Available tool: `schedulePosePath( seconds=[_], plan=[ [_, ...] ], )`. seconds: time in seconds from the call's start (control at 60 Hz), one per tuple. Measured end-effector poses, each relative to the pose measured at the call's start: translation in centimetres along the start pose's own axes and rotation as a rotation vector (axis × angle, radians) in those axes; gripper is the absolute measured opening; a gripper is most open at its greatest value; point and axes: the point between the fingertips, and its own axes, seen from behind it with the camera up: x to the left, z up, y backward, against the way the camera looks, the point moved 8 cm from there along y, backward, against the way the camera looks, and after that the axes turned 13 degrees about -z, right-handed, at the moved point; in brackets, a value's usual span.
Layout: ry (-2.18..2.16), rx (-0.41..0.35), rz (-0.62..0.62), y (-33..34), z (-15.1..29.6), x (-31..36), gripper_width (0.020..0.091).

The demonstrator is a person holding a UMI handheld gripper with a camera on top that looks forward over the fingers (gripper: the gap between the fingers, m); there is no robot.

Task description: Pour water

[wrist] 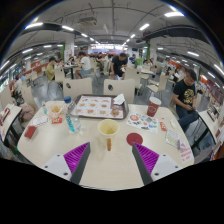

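Gripper (110,158): fingers spread apart, nothing between them; purple pads (76,155) face inward over the near edge of the table (105,170).

Yellow cup (109,133): upright on the table, just ahead of the fingers, roughly centred on the gap between them, clear of both.

Red disc (134,138): flat on the table, just right of the cup, ahead of the right finger.

Tray (98,106): beyond the cup, holding rows of small round pieces.

Bottle (71,123): clear, upright, left of the cup and near the tray's left end.

Red cup (153,105): upright, right of the tray, well apart from the yellow cup.

Small items: packets and plates scattered at both sides of the table; too small to tell apart.

Background: a hall with other tables, chairs and seated or standing people, under rows of ceiling lights.
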Motion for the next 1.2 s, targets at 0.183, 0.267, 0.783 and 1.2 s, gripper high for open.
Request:
schedulePosePath(
  seconds=[0.183, 0.267, 0.783, 1.2],
  plan=[
    [0.006, 0.013, -0.007, 0.3, -1.0, 1.7, 0.085],
    [0.002, 0.017, -0.007, 0.6, -1.7, 3.6, 0.085],
    [-0.064, -0.14, 0.033, -8.9, 3.1, 23.4, 0.0848],
    [-0.145, -0.244, -0.076, -20.0, 5.1, 25.4, 0.0575]
  ],
)
